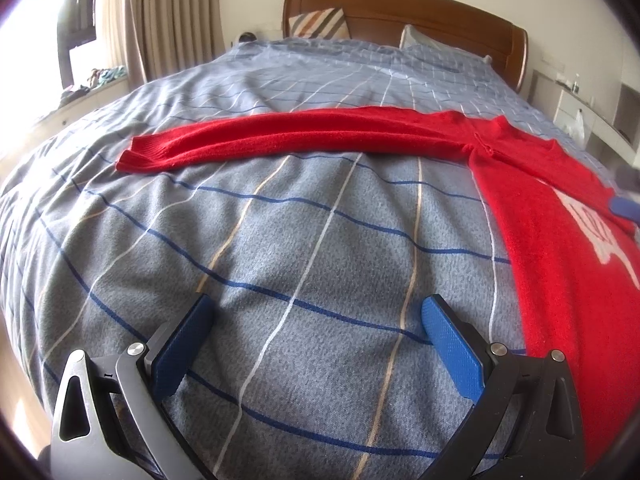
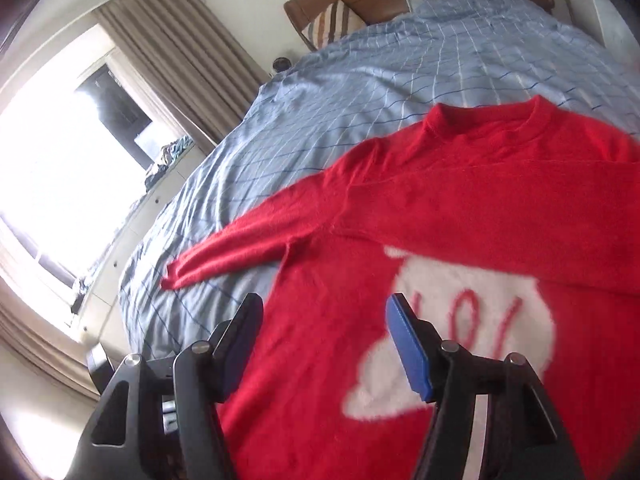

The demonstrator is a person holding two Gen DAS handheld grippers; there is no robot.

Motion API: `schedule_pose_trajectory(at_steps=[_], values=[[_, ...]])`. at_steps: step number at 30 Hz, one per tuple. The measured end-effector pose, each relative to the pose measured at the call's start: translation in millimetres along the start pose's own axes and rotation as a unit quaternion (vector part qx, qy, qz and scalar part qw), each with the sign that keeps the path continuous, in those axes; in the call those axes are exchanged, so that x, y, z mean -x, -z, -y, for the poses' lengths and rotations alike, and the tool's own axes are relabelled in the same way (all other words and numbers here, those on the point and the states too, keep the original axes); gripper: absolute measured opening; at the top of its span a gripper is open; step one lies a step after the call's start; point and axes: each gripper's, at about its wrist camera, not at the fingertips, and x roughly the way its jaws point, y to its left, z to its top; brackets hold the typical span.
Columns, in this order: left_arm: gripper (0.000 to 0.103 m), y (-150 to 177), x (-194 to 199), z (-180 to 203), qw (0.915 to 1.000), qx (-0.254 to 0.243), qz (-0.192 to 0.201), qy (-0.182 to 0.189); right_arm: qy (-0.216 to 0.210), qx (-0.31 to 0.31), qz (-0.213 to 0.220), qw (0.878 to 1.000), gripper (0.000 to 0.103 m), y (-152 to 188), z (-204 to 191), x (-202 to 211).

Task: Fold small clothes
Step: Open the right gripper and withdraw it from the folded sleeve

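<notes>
Two grippers: both of mine were empty, jaws spread wide with nothing between them.
Left gripper (image 1: 316, 334): I held it low over bare bedspread (image 1: 280, 240), just beside the sweater's left edge, likely so I could reach the outstretched sleeve from its own side.
Right gripper (image 2: 324, 326): I held it above the sweater's body, one finger (image 2: 408, 344) in front of the white chest patch (image 2: 460, 320), the other toward the red side panel; whether it touched the knit I could not tell.
Sweater (image 2: 400, 208): red, front up, spread flat on the bed, neckline toward the headboard, which suits a fold inward from each side.
Left sleeve (image 1: 288, 136): stretched straight out across the checked cover, cuff well apart from the body, ready to be carried over.
Progress: no fold seemed made on this side yet; I judged the sleeve to be my first pick.
Beyond: pillows (image 1: 320, 24) leaned on the wooden headboard (image 1: 420, 8); curtains (image 2: 180, 52) hung by the bright window.
</notes>
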Motion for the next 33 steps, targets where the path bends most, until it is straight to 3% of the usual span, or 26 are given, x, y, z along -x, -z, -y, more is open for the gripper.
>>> schedule_pose_trajectory(at_steps=[2,3,5,9,13,16,20,30,33], values=[[0.103,0,0,0,1.0000,0.000,0.001,-0.001,0.023,0.015,0.010,1.000,0.068,9,9,15],[0.103,1,1,1,1.0000,0.000,0.003,-0.003,0.072,0.022,0.033,0.997,0.069,28,36,47],[0.103,2,2,3,1.0000,-0.001,0.006,-0.007,0.127,0.011,0.056,0.990,0.071,47,70,81],[0.103,3,3,5,0.9998,-0.004,0.013,-0.015,0.242,-0.003,0.083,0.967,0.073,63,136,129],[0.103,5,4,6,0.9996,-0.005,0.020,-0.018,0.308,-0.023,0.126,0.943,0.074,67,185,172],[0.103,6,5,7,0.9995,-0.005,0.023,-0.021,0.355,-0.037,0.143,0.923,0.077,77,213,181],[0.103,6,5,7,0.9995,-0.005,0.023,-0.020,0.325,-0.127,0.139,0.927,0.077,102,252,180],[0.103,7,5,7,0.9996,-0.005,0.021,-0.020,0.324,-0.120,0.137,0.928,0.082,103,248,175],[0.103,4,8,7,0.9998,-0.010,0.004,-0.019,0.324,-0.119,0.137,0.928,0.083,102,249,170]])
